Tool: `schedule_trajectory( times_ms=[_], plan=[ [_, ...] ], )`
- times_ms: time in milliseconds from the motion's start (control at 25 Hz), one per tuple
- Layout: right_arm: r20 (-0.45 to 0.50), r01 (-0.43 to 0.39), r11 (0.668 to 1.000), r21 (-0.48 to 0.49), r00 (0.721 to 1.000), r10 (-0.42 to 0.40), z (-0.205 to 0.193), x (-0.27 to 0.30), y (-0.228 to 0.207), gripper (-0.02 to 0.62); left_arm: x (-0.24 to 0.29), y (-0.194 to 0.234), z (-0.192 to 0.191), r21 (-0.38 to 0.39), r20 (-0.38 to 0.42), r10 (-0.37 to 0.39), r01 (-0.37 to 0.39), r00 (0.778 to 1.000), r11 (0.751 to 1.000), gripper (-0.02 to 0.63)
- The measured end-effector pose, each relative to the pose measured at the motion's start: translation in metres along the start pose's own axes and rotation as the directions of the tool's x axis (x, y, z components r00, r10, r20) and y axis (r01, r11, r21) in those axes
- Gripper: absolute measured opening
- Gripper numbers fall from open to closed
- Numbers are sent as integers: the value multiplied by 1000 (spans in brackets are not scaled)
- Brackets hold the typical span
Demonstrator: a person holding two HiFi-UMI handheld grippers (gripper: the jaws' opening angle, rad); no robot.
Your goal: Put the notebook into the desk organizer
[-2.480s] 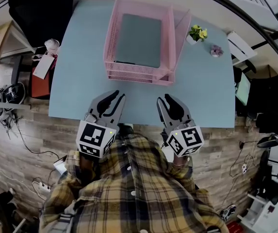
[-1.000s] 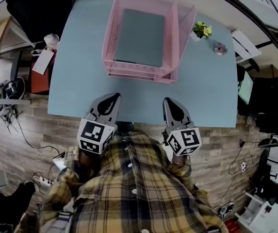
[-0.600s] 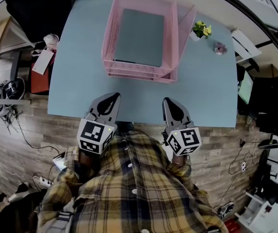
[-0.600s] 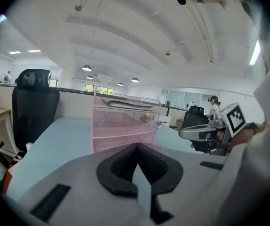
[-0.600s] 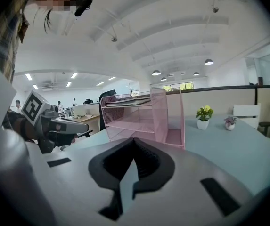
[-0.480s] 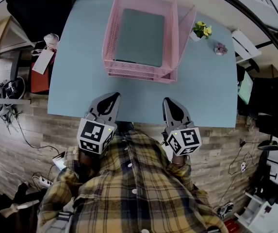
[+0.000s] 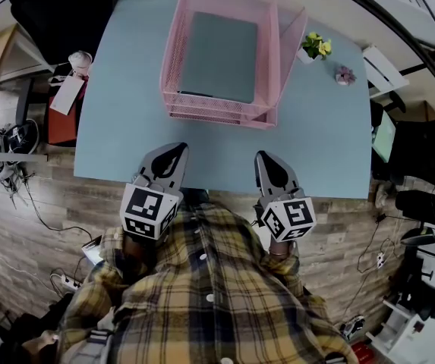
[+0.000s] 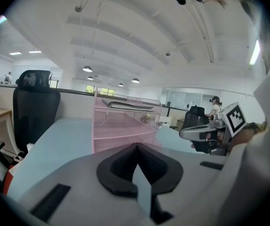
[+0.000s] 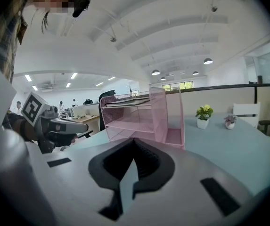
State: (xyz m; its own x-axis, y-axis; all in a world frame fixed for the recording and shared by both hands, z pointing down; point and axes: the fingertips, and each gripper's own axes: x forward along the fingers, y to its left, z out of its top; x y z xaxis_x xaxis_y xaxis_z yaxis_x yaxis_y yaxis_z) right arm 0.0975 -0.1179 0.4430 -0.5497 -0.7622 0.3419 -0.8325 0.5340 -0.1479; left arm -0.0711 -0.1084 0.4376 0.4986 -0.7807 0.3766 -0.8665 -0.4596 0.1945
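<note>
The notebook [image 7: 219, 58] lies flat at the far side of the blue table [image 7: 118, 97], in the top tray of the pink desk organizer [image 7: 215, 114]. From above it hides the trays beneath it. In my gripper views only its thin edge shows. My left gripper [image 7: 176, 150] and right gripper [image 7: 263, 158] hover over the near table edge, jaws pressed fully together on nothing. Their handles vanish under my plaid shirt [image 7: 202, 294].
</note>
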Motion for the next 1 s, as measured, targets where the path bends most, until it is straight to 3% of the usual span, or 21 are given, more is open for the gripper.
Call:
schedule_trajectory(
  times_ms=[1000],
  plan=[
    [0,16,1000,4,1000,-16,2,-1,-2,1,-2,9,3,23,8,26,-26,1000,999,-9]
  ],
)
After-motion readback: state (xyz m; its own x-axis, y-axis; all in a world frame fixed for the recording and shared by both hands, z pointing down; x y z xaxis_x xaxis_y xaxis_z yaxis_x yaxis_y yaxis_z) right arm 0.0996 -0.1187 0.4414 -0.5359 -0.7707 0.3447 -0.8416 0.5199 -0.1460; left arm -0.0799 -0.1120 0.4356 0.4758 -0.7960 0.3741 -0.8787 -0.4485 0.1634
